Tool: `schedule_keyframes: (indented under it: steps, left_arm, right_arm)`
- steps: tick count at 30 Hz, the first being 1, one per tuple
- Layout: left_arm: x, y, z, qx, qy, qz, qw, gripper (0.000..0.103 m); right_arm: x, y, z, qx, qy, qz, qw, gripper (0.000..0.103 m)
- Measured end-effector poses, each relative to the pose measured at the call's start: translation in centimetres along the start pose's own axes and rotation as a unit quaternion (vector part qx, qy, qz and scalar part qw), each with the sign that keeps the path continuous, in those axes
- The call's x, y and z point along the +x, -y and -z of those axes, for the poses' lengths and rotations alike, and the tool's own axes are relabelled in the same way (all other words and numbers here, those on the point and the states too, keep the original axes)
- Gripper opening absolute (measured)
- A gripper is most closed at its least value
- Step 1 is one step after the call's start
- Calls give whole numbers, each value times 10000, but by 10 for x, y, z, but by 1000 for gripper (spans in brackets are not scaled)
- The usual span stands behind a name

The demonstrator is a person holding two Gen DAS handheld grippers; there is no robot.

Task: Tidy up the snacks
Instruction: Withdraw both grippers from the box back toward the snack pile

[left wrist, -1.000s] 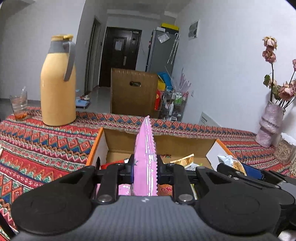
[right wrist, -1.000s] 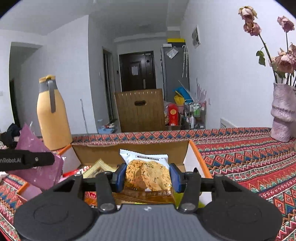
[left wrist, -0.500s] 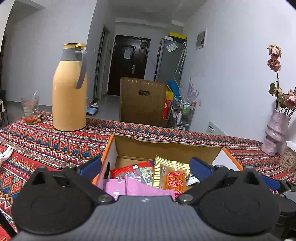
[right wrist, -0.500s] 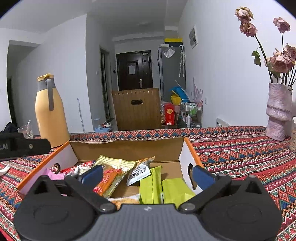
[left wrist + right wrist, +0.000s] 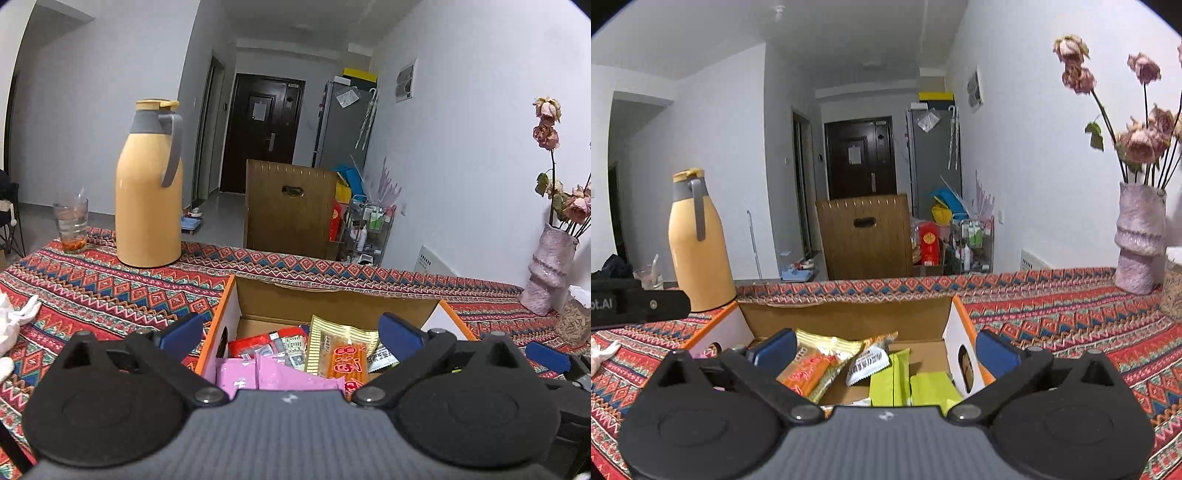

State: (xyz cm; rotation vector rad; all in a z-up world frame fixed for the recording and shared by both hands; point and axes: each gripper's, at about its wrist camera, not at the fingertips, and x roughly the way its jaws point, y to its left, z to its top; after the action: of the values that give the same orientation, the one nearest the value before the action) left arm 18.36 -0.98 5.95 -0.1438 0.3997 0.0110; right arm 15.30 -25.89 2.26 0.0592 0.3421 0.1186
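Both grippers have let go since a second ago: the pink packet [image 5: 280, 376] once clamped in the left gripper [image 5: 291, 334] now lies at the left end of the box [image 5: 218, 332], and the cookie pack is gone from the right gripper [image 5: 886, 350], presumably dropped below view. Fingers on both stand wide apart, nothing between them.

Left to right, the box holds pink, red [image 5: 253, 343], striped yellow-orange [image 5: 341, 354], white [image 5: 868, 363] and green [image 5: 908, 384] packets, loosely overlapped.

Risk, as judged: the right gripper's right finger [image 5: 995, 354] sits just beside the box's right wall [image 5: 960, 354]; a careless pull-back could snag it and shift the box. Loose packets could slide out of order.

On the table, a patterned cloth [image 5: 110, 284] carries a flask [image 5: 147, 192] and glass [image 5: 71, 225] on the left, a vase [image 5: 1137, 236] on the right. Beyond are a chair [image 5: 286, 206], door and fridge.
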Motion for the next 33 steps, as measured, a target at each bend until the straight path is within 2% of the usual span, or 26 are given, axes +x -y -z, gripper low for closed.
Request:
schedule_keyframes:
  steps: [8,16,33]
  left_arm:
    - [-33,-2,2,46,66,31,10000,103]
    - [-59,-12,16,141,12,33,9999,103]
    - [-74,-39,66,413,-590,-53,9974,103]
  right_arm:
    - [-36,-1,0,-118,66,-77,9999,103]
    - [-72,3,19,-163,-107,-157,9997,103]
    - [-115,22,77,-144,-747,-49,9971,103]
